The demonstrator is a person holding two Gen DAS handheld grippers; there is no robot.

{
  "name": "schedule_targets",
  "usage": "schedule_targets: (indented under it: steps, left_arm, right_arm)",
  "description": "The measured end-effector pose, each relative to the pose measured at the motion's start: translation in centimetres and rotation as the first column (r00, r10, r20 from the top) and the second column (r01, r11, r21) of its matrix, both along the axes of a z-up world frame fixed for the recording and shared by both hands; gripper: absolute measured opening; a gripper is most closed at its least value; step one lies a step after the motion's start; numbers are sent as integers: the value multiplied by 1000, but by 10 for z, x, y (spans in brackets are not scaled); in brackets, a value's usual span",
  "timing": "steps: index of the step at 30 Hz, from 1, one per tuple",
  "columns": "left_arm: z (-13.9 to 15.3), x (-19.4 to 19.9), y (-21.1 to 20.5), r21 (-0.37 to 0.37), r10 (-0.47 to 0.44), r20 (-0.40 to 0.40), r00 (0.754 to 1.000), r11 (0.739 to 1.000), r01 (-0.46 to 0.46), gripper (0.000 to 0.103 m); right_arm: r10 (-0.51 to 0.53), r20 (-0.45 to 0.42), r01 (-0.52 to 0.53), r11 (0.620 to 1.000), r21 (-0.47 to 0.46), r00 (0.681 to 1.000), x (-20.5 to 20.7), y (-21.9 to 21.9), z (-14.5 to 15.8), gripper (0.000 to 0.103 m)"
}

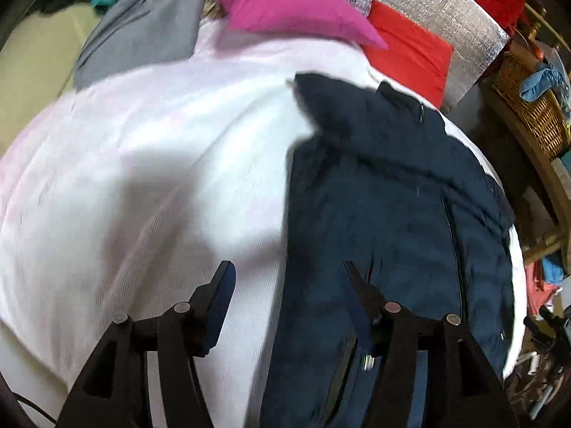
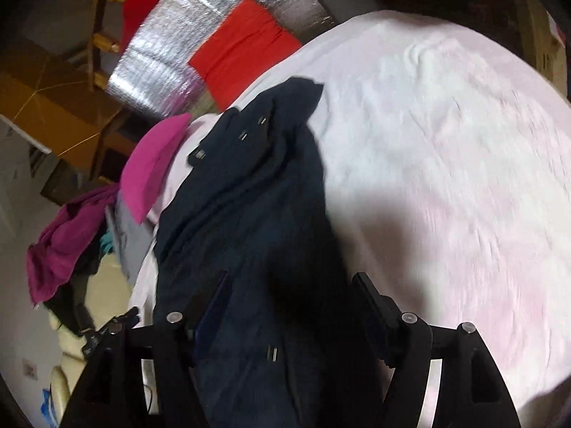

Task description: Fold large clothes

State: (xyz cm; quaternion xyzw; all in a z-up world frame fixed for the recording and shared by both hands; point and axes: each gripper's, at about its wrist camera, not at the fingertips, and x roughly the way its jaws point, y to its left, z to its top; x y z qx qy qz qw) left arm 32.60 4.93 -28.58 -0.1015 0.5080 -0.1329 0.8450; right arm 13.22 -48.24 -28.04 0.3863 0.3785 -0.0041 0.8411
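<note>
A dark navy jacket [image 1: 392, 196] with a zip lies lengthwise on a white-pink bedsheet [image 1: 142, 178]. In the right wrist view the jacket [image 2: 249, 196] shows snap fasteners and a raised collar end. My left gripper [image 1: 289, 274] is open above the jacket's left edge, one finger over the sheet, one over the jacket. My right gripper [image 2: 292, 285] is open with the jacket fabric running between its fingers; I cannot tell whether it touches. Both views are blurred by motion.
A magenta pillow [image 1: 285, 3], a red cloth [image 1: 410, 50] on a silver foil panel [image 1: 428, 10] and a grey garment [image 1: 142, 32] lie at the bed's far end. A wicker basket [image 1: 528, 107] stands on a wooden shelf to the right. A purple garment [image 2: 60, 246] hangs beside the bed.
</note>
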Motion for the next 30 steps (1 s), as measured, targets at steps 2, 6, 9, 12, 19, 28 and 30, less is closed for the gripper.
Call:
schedule_targets:
  steps: [2,6,9,12,19,28,30]
  left_arm:
    - [-2,-18,10,-37,-4,-24,1000,999,3,62]
    - [-12,-48,21,-58,-27,-74,997,998,23,63]
    - [-18,-64,25,-48,-35,-103,994,998,30,63]
    - [-27,-75,21,-35,-71,-137,988,997,67,63]
    - [-44,-91,3,-25,-154,-191,969,988,152,29]
    - [-44,-103,10,26,-120,-212,970,991,129,64]
    - [-49,-105,8,17,-129,-243,961,990,138,64]
  right_arm:
    - [11,-4,-11,1000,25,1000,-15,6,-7,72]
    - [49,-27,-47,996,70,998,-44,15,-28,72]
    - [74,-58,-66,990,121,996,-54,21,-50,72]
    - [72,-57,-63,986,153,996,-64,25,-65,72]
    - [183,-79,-175,980,96,980,-57,52,-60,15]
    - [98,-74,-96,995,31,992,-75,38,-46,31]
    - [26,-63,-23,999,41,998,-82,20,-50,67]
